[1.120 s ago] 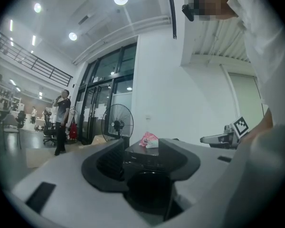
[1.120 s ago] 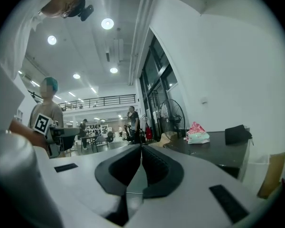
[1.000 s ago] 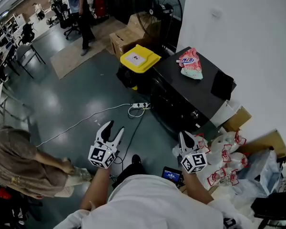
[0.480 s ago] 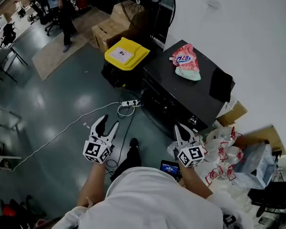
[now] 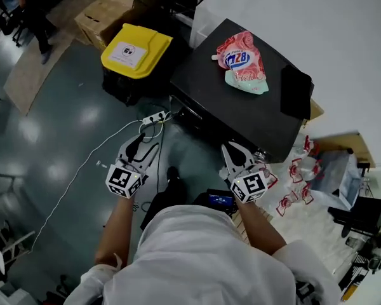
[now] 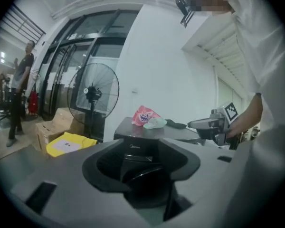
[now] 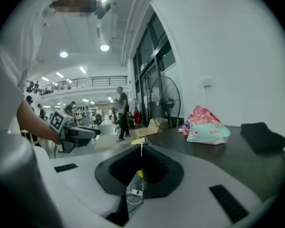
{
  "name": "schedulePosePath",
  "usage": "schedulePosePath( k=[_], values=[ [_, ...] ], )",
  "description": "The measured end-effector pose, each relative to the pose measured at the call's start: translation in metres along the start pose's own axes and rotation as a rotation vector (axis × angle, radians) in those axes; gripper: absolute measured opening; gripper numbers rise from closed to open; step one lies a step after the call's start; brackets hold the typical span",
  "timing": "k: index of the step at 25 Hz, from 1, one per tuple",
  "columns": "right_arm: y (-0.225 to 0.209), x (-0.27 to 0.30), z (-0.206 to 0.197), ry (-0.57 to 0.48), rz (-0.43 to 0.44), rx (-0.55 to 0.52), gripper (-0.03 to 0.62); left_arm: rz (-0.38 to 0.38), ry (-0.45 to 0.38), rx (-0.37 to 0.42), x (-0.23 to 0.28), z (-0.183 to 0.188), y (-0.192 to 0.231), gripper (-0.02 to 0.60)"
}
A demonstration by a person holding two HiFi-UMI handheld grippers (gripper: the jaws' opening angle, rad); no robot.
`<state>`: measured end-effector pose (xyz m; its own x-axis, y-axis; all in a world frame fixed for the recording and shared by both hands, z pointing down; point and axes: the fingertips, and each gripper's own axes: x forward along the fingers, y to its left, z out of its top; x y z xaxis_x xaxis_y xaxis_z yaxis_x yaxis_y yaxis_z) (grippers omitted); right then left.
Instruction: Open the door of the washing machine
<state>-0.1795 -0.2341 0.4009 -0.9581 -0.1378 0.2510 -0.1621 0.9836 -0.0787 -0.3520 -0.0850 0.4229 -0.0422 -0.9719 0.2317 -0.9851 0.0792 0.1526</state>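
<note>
black and boxy, the washing machine (image 5: 228, 107) stands against the white wall (image 5: 330, 18), ahead of the two grippers. a pink detergent pouch (image 5: 241, 65) and a black folded thing (image 5: 296, 93) lie on its top. in the left gripper view its round dark door (image 6: 143, 175) sits in the front face and looks shut. the left gripper (image 5: 146, 145) hangs over the floor short of the machine, jaws parted and empty. the right gripper (image 5: 233, 151) hovers just before the machine's front, jaws drawn together on nothing.

against half a second ago, the machine has slid toward the middle of the head view and both grippers have come nearer its front. the fan (image 6: 92, 91) has almost left that view's top edge.

the glossy grey-green floor (image 5: 57, 138) carries a white cable (image 5: 82, 164), a power strip (image 5: 153, 117) and a yellow-lidded bin (image 5: 136, 49). cardboard boxes (image 5: 101, 18) stand behind the bin, and red-printed plastic bags (image 5: 298, 176) lie at the right.
</note>
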Motion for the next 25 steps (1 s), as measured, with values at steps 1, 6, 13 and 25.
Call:
schedulePosePath(
  k=[1, 6, 13, 25],
  values=[
    [0.0, 0.009, -0.004, 0.023, 0.014, -0.039, 0.034, -0.034, 0.02, 0.001, 0.015, -0.009, 0.007, 0.224],
    [-0.014, 0.044, -0.031, 0.071, 0.03, -0.012, 0.034, -0.194, 0.125, 0.06, 0.082, -0.062, 0.027, 0.225],
    [-0.025, 0.079, -0.081, 0.11, 0.047, 0.054, 0.034, -0.338, 0.243, 0.042, 0.158, -0.147, 0.055, 0.225],
    [-0.028, 0.105, -0.166, 0.127, 0.07, 0.268, 0.034, -0.562, 0.341, 0.235, 0.23, -0.263, 0.061, 0.225]
  ],
)
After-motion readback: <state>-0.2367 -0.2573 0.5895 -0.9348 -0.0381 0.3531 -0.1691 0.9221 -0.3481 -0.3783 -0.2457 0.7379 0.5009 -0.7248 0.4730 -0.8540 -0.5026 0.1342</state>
